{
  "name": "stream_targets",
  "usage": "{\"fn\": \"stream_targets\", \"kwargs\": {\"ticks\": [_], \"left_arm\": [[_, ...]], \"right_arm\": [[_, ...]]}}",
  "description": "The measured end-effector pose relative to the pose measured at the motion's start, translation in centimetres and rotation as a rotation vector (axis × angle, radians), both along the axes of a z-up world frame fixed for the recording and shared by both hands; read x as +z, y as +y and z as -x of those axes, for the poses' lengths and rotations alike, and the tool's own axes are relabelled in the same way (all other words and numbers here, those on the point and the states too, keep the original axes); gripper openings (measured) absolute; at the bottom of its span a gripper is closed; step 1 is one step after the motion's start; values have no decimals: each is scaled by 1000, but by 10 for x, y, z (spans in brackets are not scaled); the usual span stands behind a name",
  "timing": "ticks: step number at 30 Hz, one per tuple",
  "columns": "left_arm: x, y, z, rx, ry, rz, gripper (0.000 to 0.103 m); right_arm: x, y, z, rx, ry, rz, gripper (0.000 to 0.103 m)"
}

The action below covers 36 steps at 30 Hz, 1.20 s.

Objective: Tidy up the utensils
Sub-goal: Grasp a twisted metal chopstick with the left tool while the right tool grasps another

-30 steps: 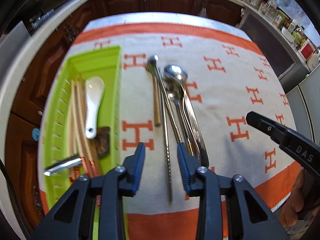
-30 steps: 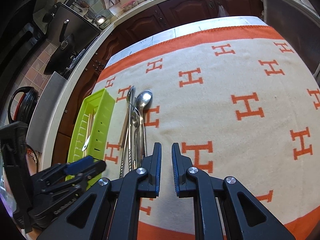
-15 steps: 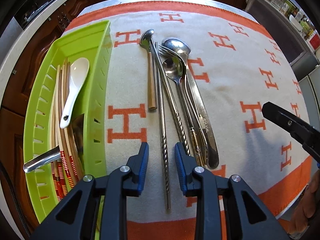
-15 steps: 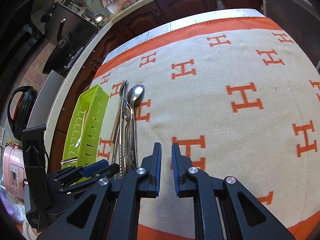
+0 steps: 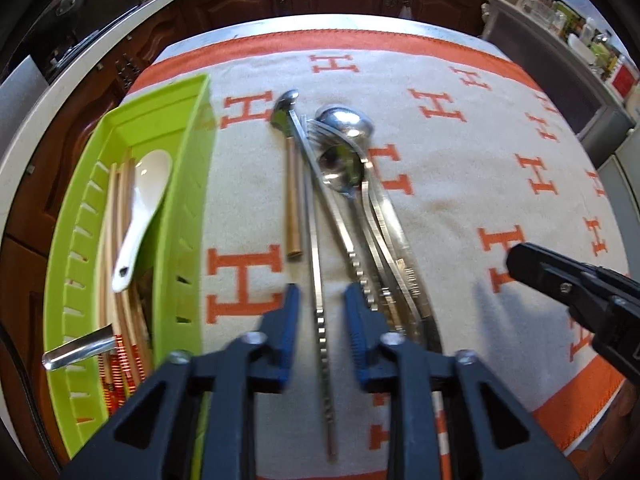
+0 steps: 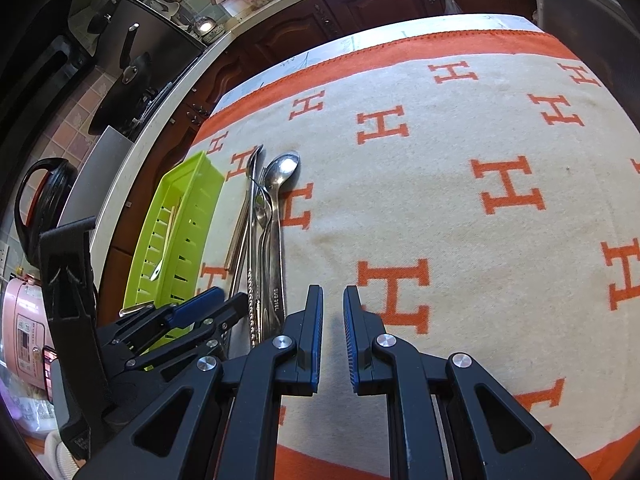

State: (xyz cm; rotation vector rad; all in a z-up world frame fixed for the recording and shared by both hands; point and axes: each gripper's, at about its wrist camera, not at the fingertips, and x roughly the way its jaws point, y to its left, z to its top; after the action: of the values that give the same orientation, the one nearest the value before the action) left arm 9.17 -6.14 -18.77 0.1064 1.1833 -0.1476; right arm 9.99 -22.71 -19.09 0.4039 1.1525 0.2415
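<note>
A pile of metal utensils lies on the cream and orange blanket [image 5: 460,168]: a large spoon [image 5: 348,122], a small spoon [image 5: 338,164], a wooden-handled spoon [image 5: 294,200] and two steel chopsticks. My left gripper [image 5: 322,288] points down over the straight chopstick [image 5: 316,248]. Its jaws are closing with the chopstick between the blue pads, and a gap shows on each side. The green tray [image 5: 192,184] at the left holds a white ceramic spoon [image 5: 140,200] and wooden chopsticks [image 5: 120,280]. My right gripper [image 6: 333,290] hovers shut over bare blanket, right of the pile [image 6: 272,240].
A metal handle [image 5: 80,348] sticks out at the tray's near end. The blanket's near orange border [image 5: 580,400] marks the table edge. Dark wood cabinets [image 6: 360,12] and a countertop ring the table. A pink cooker [image 6: 28,340] and a black kettle [image 6: 44,196] stand at far left.
My left gripper sank closer to the utensil pile and its jaws narrowed around the straight steel chopstick. The right gripper kept still and shut.
</note>
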Motion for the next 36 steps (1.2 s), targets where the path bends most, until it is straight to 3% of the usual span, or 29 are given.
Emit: {"fn": "stream_targets", "kwargs": {"ticks": [4,12,20,27,36], "left_arm": [[1,-5,5,-5,-9,-20,4],[12,17,17,33,15,60,3],[46,32,33,34,-48,124,3],[53,50,44,50,-41,149,3],[79,70,61,66,-120,168,3]], "right_arm": [[0,3,1,7,1,4,11],[8,8,4,30,-19,17,11],[12,32,2,103,-47,3,11],[7,59,-7,174,-56,8,11],[0,96,-21,252,-76,43,11]]}}
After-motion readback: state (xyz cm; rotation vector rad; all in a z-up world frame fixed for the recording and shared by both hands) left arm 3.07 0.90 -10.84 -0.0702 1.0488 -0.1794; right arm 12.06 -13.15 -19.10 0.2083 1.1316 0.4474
